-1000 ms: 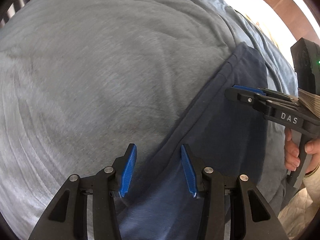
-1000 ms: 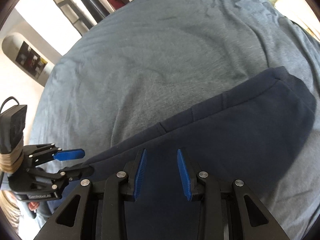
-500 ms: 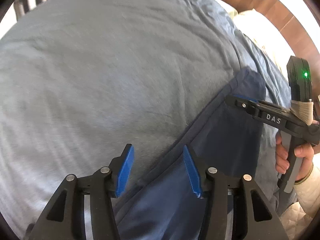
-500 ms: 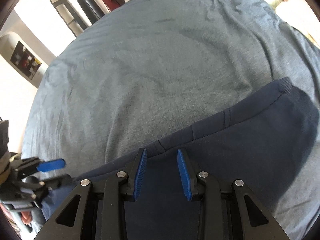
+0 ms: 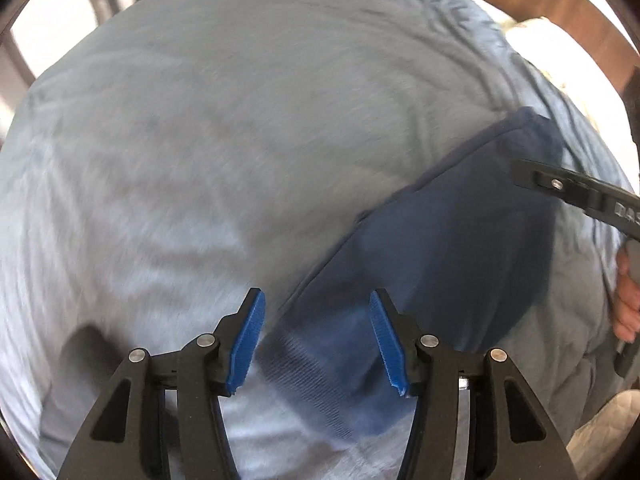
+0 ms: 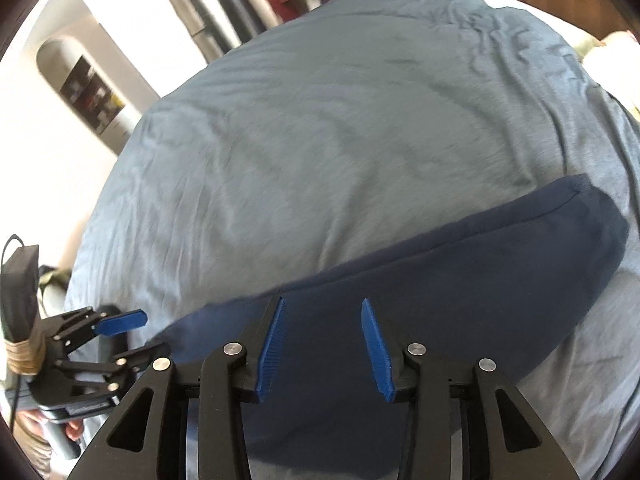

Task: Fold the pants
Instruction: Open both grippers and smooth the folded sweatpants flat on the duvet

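Observation:
Dark navy pants (image 5: 448, 264) lie flat in a folded strip on a grey-blue bedsheet (image 5: 224, 152). My left gripper (image 5: 316, 344) is open, hovering over the ribbed end of the pants. My right gripper (image 6: 322, 348) is open above the middle of the pants (image 6: 460, 280), which stretch right to a rounded end. The right gripper also shows at the right edge of the left wrist view (image 5: 576, 192). The left gripper shows at lower left in the right wrist view (image 6: 120, 336), open beside the pants' end.
The bedsheet (image 6: 340, 128) covers the whole bed. A wooden headboard (image 5: 560, 8) and a pale pillow (image 5: 560, 52) lie at the far right. Furniture and a white wall (image 6: 120, 40) stand beyond the bed's far edge.
Both grippers have lifted and drawn back from the pants. The left gripper now sits over the ribbed end. Both stay open, and the pants stay flat.

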### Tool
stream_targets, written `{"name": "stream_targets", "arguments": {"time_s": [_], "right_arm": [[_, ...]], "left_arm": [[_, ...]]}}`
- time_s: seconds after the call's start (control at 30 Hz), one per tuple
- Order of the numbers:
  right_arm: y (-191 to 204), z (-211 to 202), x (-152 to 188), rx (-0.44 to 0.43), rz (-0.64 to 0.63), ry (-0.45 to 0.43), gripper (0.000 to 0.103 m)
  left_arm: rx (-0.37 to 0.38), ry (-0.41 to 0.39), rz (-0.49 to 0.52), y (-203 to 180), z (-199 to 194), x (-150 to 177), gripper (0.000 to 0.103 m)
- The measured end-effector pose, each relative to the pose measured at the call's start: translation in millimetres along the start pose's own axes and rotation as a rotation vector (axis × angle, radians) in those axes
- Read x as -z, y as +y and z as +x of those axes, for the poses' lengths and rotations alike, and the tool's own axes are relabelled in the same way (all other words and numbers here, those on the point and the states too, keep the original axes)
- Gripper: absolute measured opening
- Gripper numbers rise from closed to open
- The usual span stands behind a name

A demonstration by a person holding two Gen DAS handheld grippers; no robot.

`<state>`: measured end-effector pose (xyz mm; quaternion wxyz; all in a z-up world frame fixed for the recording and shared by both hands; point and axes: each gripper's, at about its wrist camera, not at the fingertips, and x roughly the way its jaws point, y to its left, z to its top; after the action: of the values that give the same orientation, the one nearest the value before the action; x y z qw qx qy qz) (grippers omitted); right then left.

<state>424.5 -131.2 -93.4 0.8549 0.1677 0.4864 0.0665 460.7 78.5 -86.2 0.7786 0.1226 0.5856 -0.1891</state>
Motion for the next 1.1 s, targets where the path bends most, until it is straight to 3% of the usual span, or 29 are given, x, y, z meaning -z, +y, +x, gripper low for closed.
{"name": "stream_targets", "arguments": {"time_s": [0.2, 0.43, 0.6, 0.73, 1.1], "right_arm": [[26, 12, 14, -0.01, -0.049, 0.049, 0.041], [36, 17, 22, -0.035, -0.049, 0.066, 0.041], [26, -2, 22, -0.061, -0.017, 0.024, 0.041], [6, -32, 19, -0.067, 0.029, -0.045, 0.041], [-108, -110, 7, 0.035, 0.265, -0.236, 0.041]], "left_arm": [[-0.008, 0.007, -0.103, 26, 11, 20, 0.056], [-0.002, -0.023, -0.128, 26, -1, 22, 0.056], [-0.004, -0.129, -0.024, -2, -51, 4, 0.057], [0.052, -0.206, 0.095, -41, -75, -26, 0.057], [0.267, -0.237, 0.461, -191, -49, -121, 0.057]]}}
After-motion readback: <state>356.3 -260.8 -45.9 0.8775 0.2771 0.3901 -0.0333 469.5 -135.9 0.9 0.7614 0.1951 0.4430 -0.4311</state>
